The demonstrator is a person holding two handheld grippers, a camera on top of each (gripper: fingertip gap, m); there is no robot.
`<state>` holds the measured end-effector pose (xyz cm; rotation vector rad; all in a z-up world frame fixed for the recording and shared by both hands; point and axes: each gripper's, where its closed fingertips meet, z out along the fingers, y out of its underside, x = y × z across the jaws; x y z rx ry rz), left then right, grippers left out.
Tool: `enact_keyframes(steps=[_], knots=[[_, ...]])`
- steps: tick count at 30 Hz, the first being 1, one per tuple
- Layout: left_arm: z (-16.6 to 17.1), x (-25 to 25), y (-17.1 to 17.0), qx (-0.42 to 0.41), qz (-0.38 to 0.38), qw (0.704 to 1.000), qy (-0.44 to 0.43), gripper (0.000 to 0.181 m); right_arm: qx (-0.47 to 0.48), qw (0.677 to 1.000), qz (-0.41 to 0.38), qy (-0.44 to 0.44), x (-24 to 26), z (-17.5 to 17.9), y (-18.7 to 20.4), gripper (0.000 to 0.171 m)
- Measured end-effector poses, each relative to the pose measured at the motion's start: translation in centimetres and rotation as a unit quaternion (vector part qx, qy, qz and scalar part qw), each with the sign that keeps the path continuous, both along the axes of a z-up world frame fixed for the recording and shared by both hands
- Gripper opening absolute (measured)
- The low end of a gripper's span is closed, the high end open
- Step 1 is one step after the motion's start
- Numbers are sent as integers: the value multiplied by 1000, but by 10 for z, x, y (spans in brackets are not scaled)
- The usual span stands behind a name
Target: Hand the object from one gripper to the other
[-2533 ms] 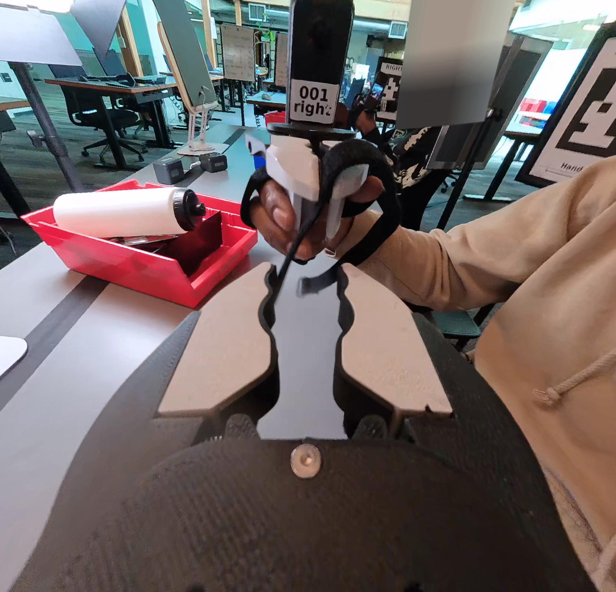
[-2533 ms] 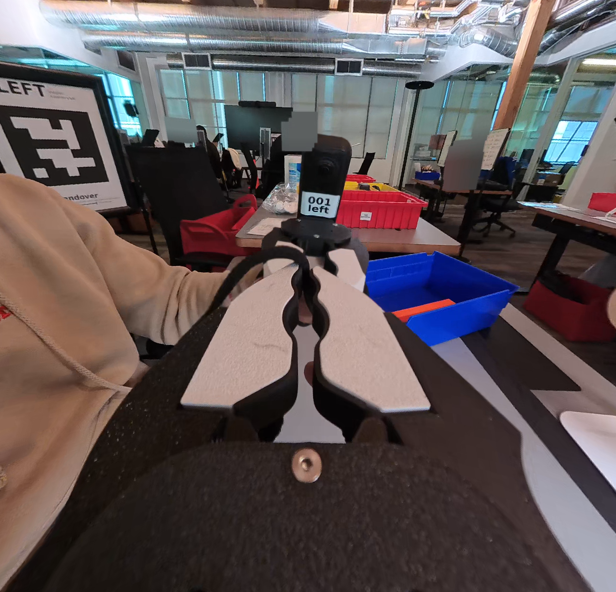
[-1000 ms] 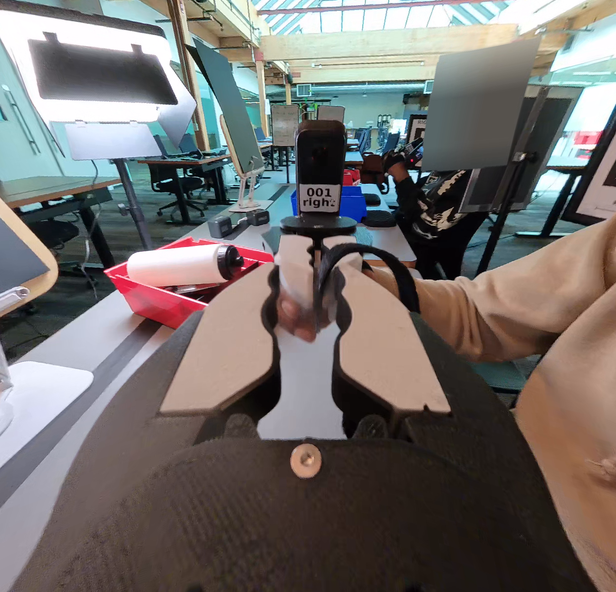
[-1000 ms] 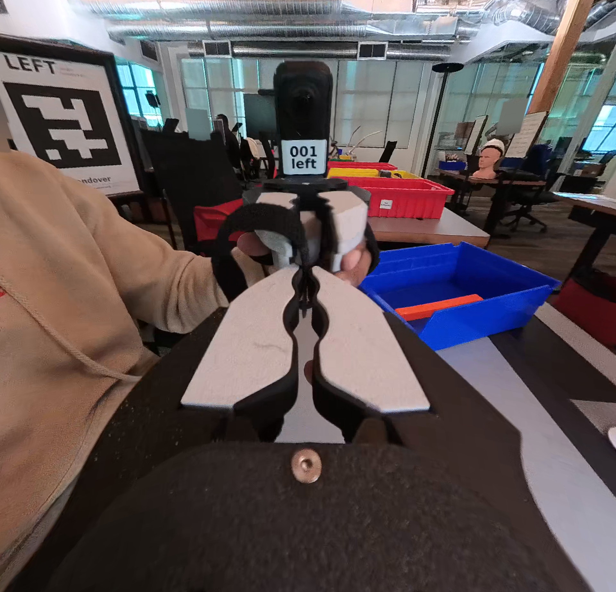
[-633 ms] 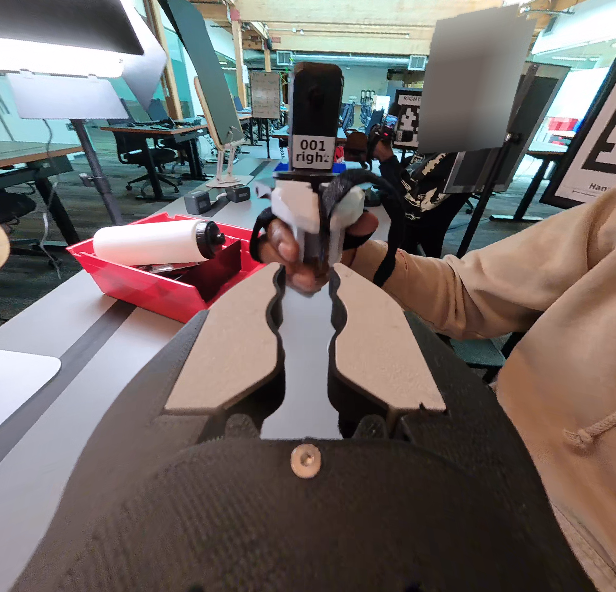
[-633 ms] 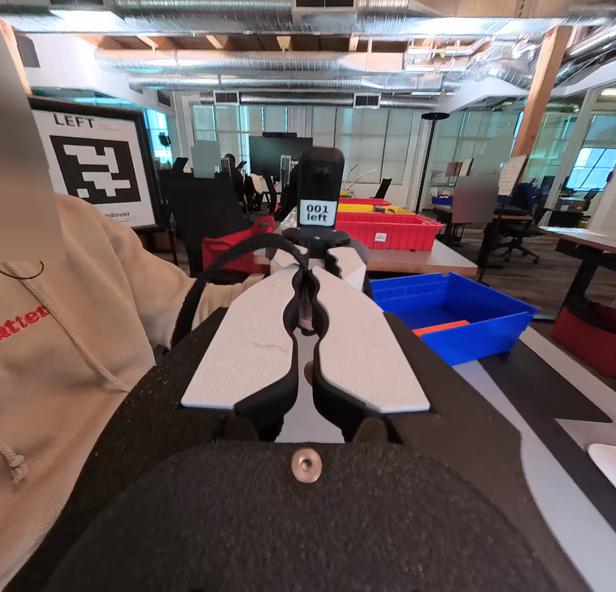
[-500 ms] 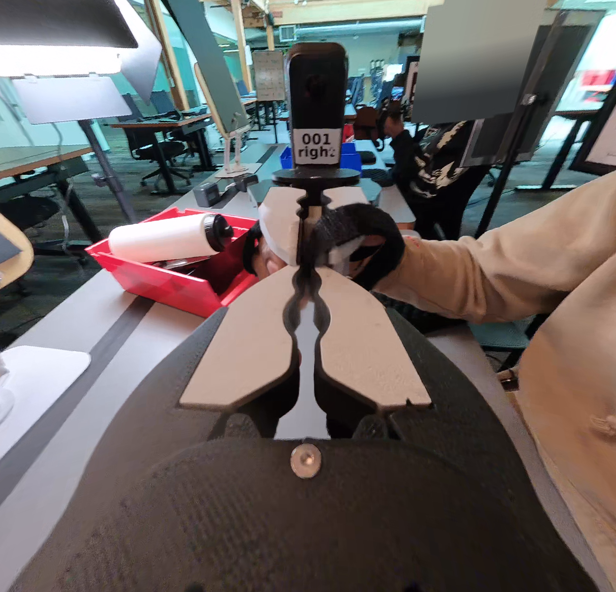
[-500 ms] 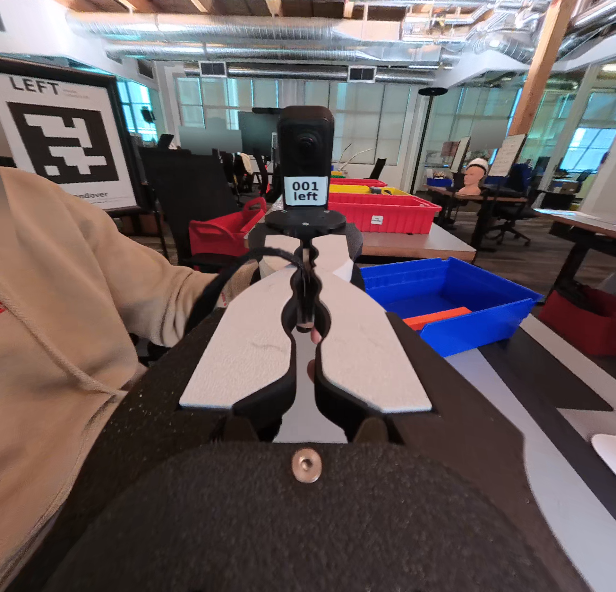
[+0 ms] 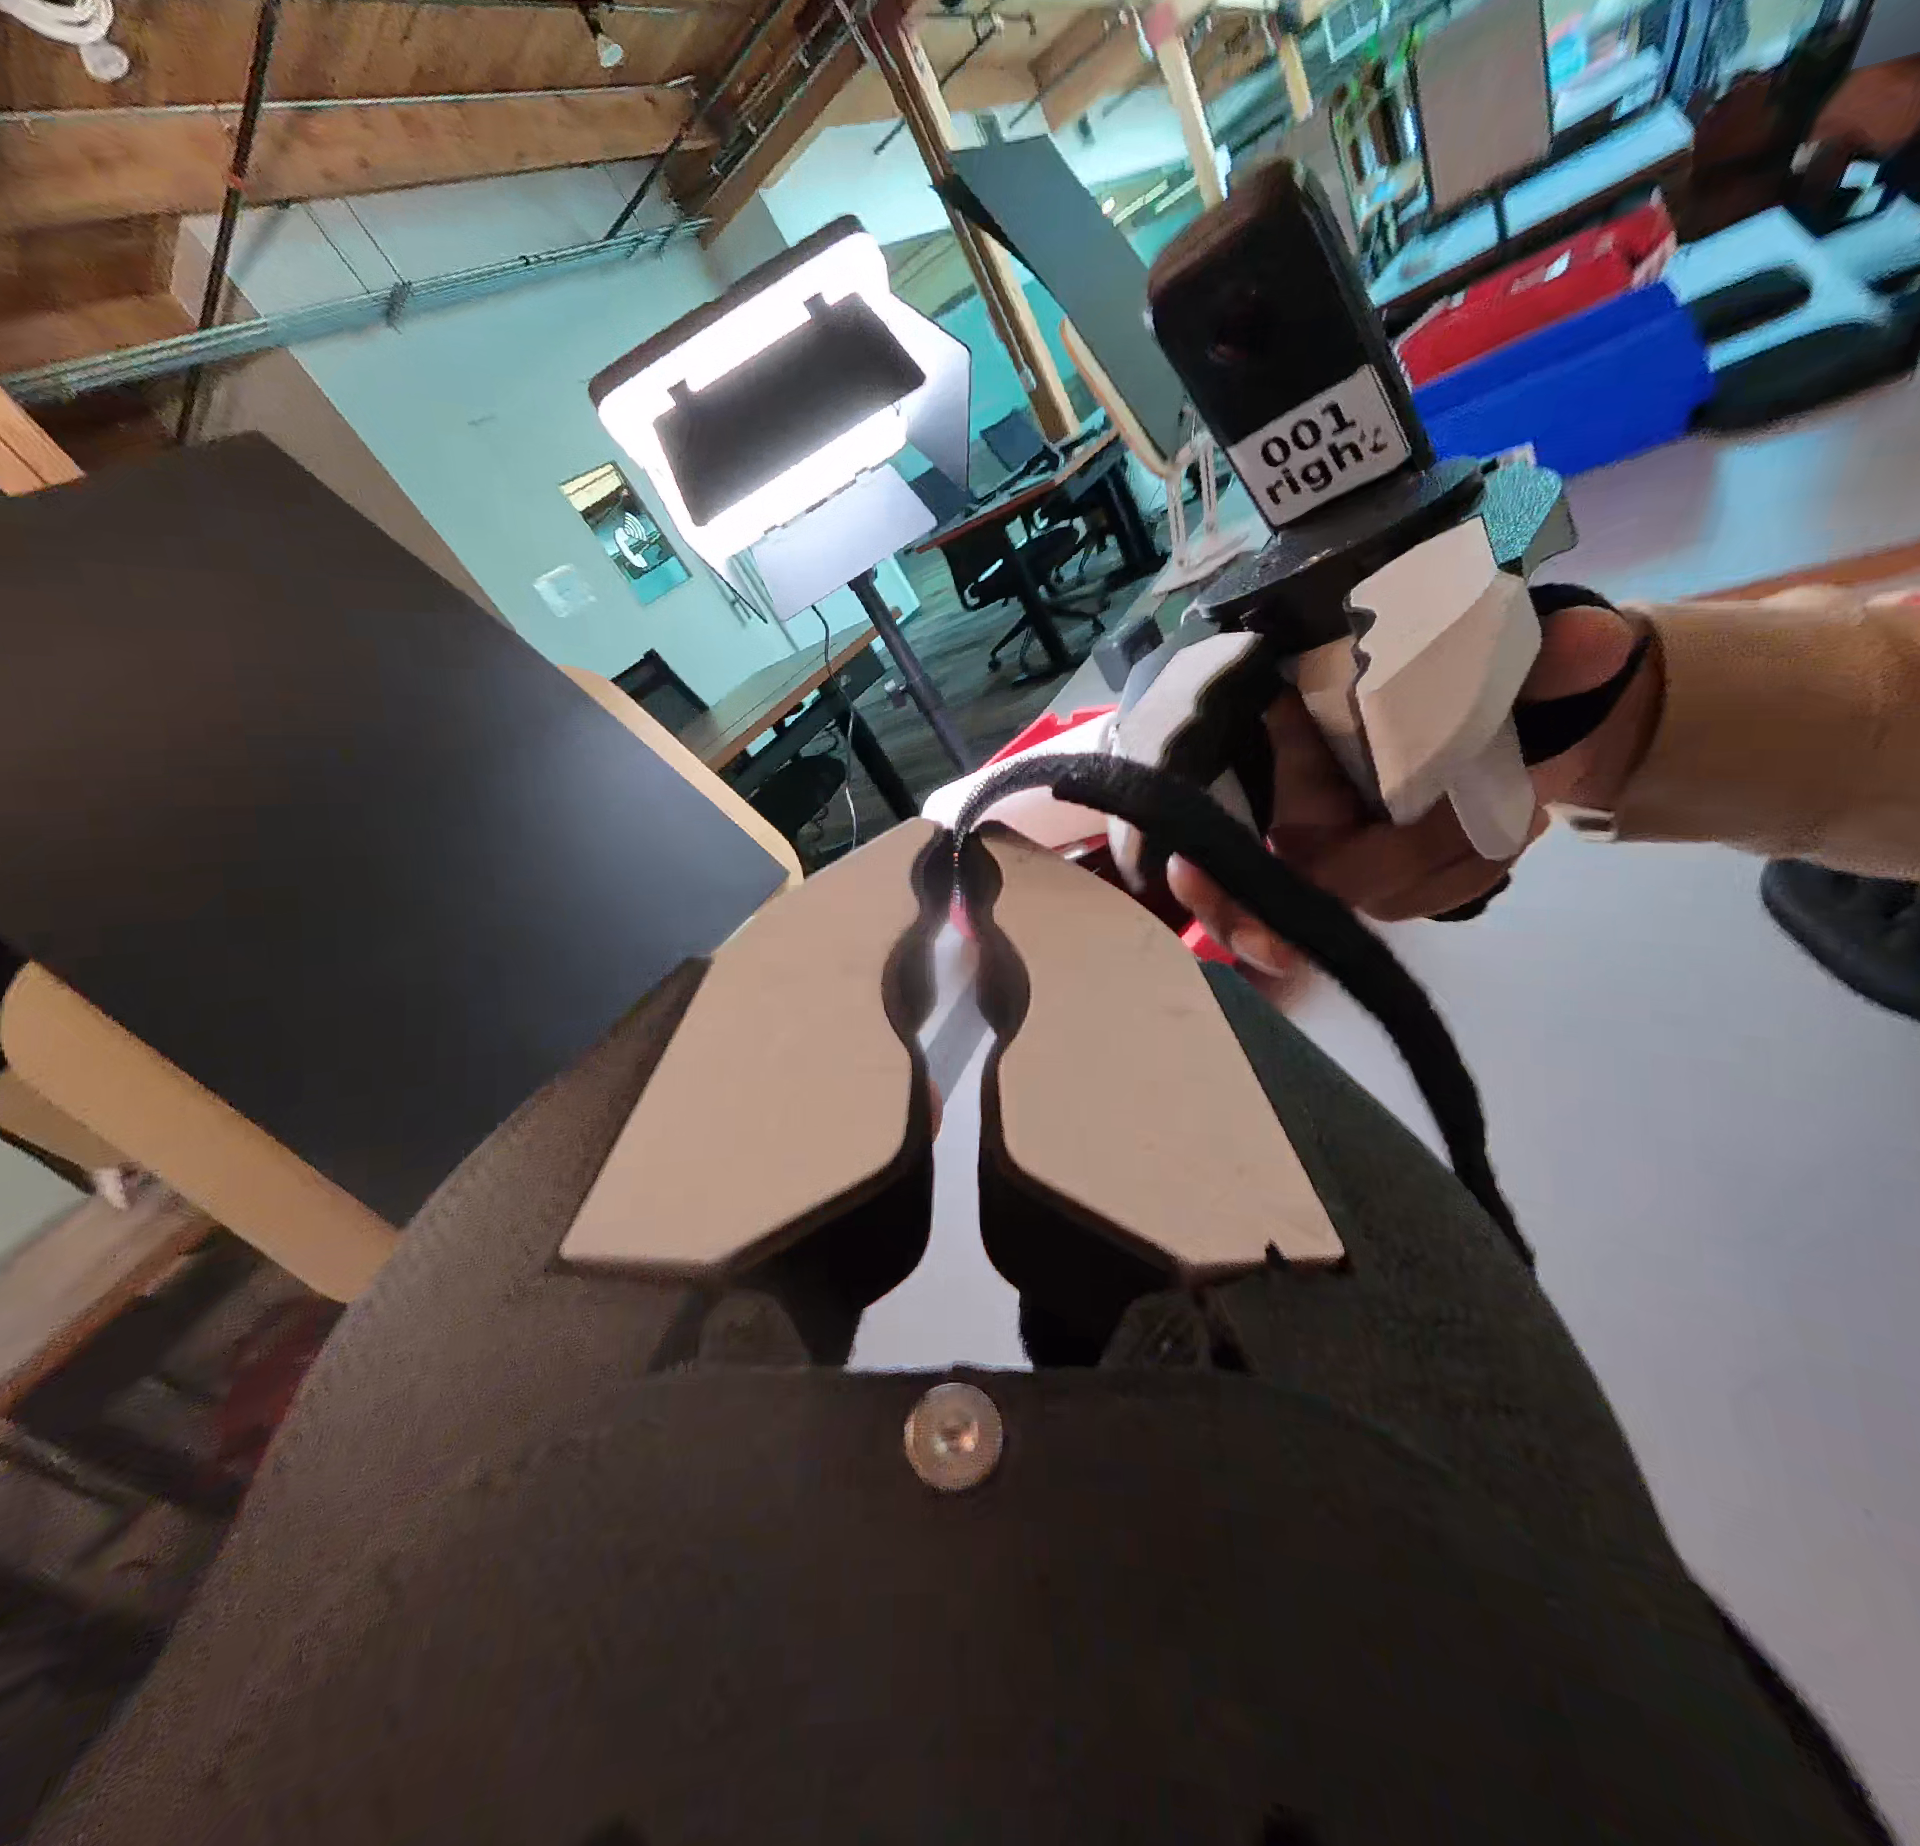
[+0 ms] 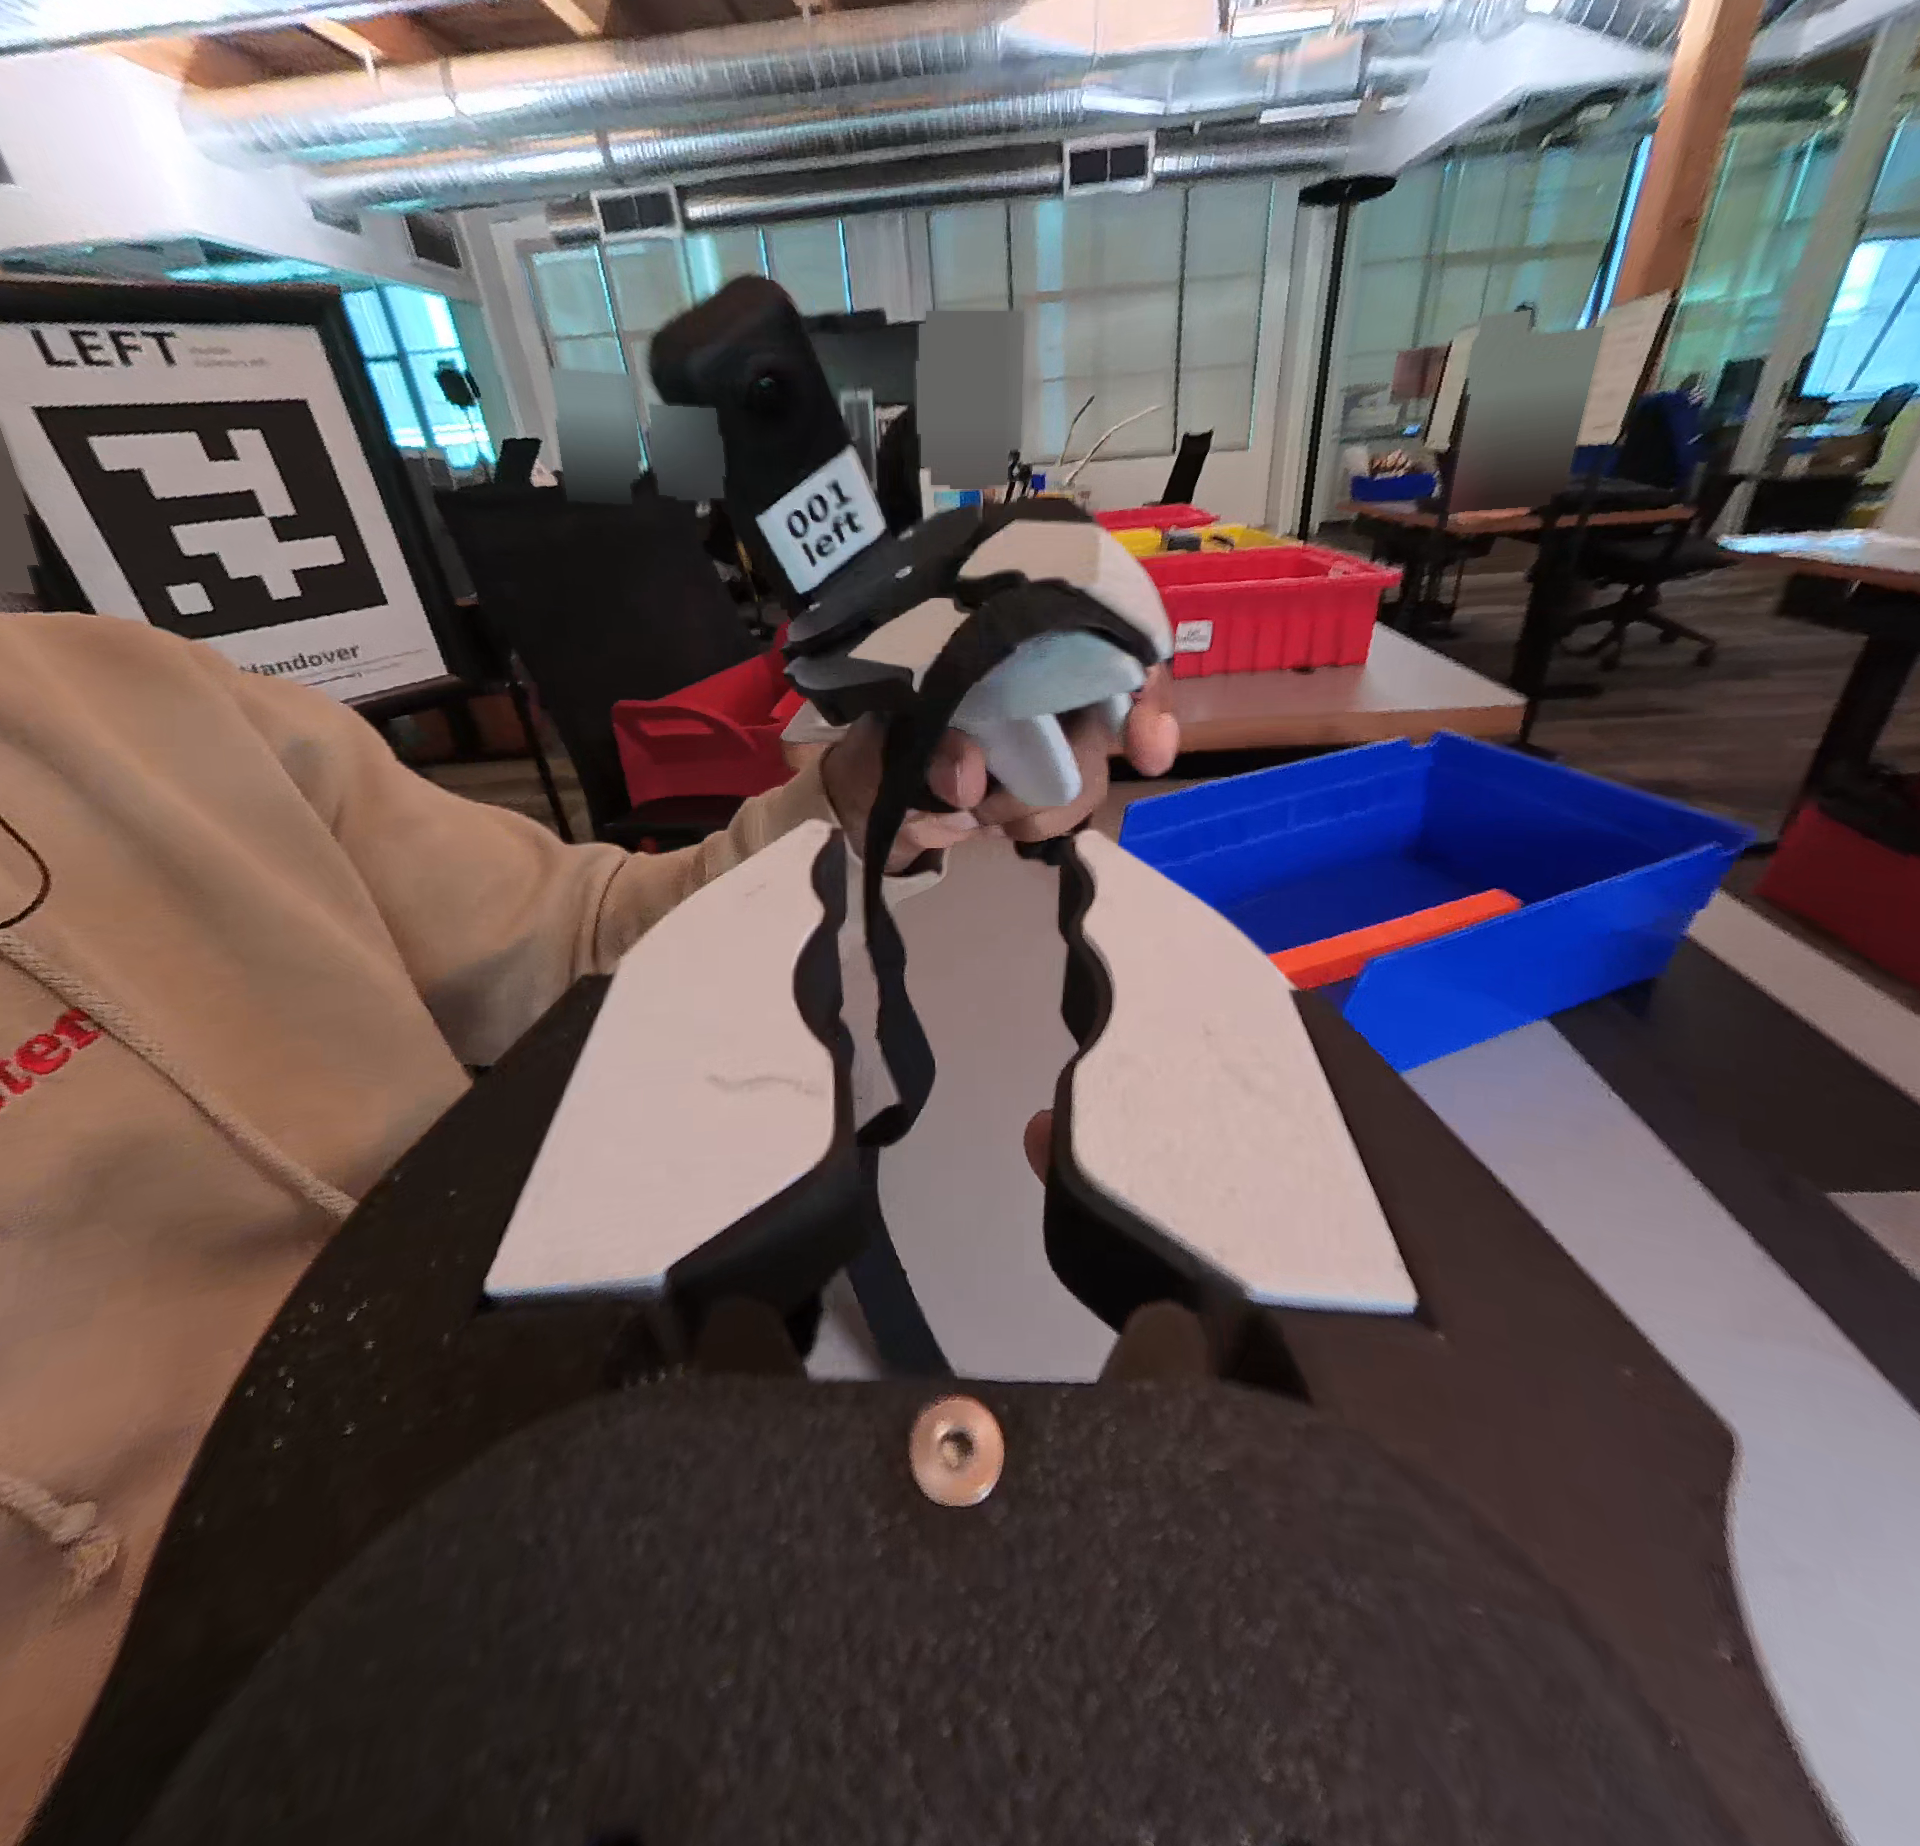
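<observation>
The object is a black strap (image 9: pixel 1195 809). My left gripper (image 9: pixel 961 846) is shut on one end of it at the fingertips. The strap loops right past the right gripper (image 9: pixel 1320 747), which a hand holds at the upper right with its jaws apart, then trails down. In the right wrist view my right gripper (image 10: pixel 951 846) is open. The strap (image 10: pixel 894 975) hangs loose down between its fingers, close to the left one. It comes from the left gripper (image 10: pixel 966 622), which is held tilted just beyond the tips.
A blue bin (image 10: pixel 1621 892) with an orange block (image 10: pixel 1392 929) stands on the grey table to the right. A red bin (image 9: pixel 1044 728) sits behind the left gripper's tips. A large black panel (image 9: pixel 312 757) stands at the left, with a lit light panel (image 9: pixel 790 414) behind it. Left tips to right tips: about 5 cm.
The left gripper has shut on the strap, then the right gripper has opened and let go. The left gripper has pulled away and tilted, and the strap now hangs from it.
</observation>
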<state>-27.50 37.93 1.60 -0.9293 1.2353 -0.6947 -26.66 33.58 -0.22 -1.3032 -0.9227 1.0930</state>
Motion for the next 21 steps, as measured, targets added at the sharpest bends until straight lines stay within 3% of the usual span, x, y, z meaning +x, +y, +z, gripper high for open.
enact_keyframes(steps=[2,3,4,5,9,14,17,19,21], knots=[[-7,9,-7,26,7,999,22,2,-15,1000,8,-12,-18,-7,-2,41],[-9,12,-8,33,12,999,28,2,-21,999,18,-20,-26,-12,-5,32],[-10,13,-8,35,15,999,30,2,-18,999,18,-35,-31,-17,-5,9],[-12,13,-8,28,10,999,32,3,-7,998,16,-56,-34,-22,-7,2],[-12,9,-2,-33,-22,999,17,5,19,999,2,-47,-18,-9,-7,2],[10,-4,-2,-149,-94,982,-68,11,78,993,-66,-62,7,-2,5,2],[-18,2,-11,-203,-162,966,10,32,106,989,-98,-9,21,21,6,2],[-53,12,-26,-253,-226,936,89,49,114,988,-104,10,27,28,4,2],[-87,23,-44,-284,-283,903,154,52,125,985,-114,27,33,36,3,2]])
